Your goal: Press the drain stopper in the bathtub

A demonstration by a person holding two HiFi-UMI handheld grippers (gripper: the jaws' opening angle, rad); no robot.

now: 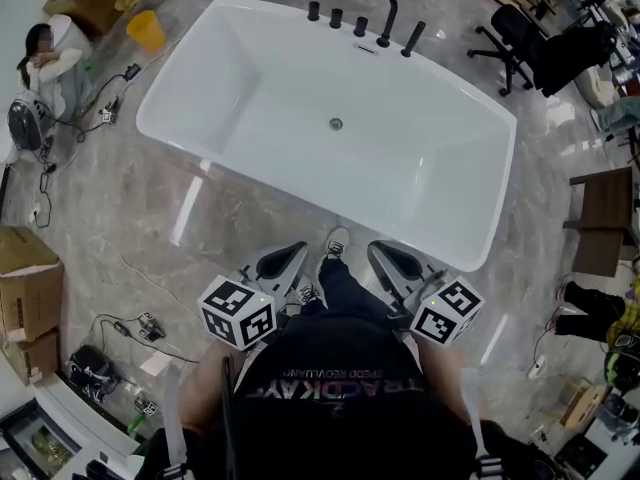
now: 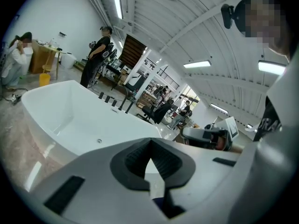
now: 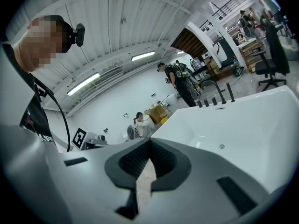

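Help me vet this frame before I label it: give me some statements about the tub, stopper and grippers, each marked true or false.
1. The stopper sits in the floor of the tub, with neither gripper touching it. True.
2. The left gripper is pressing the stopper. False: it is held close to the person's body, outside the tub.
3. The jaws of the left gripper and of the right gripper are together, with nothing between them. True.
4. The faucet stands on the tub's near rim. False: it is on the far rim, across from the person.
5. The yellow bucket stands inside the tub. False: it is on the floor beyond the tub's left end.
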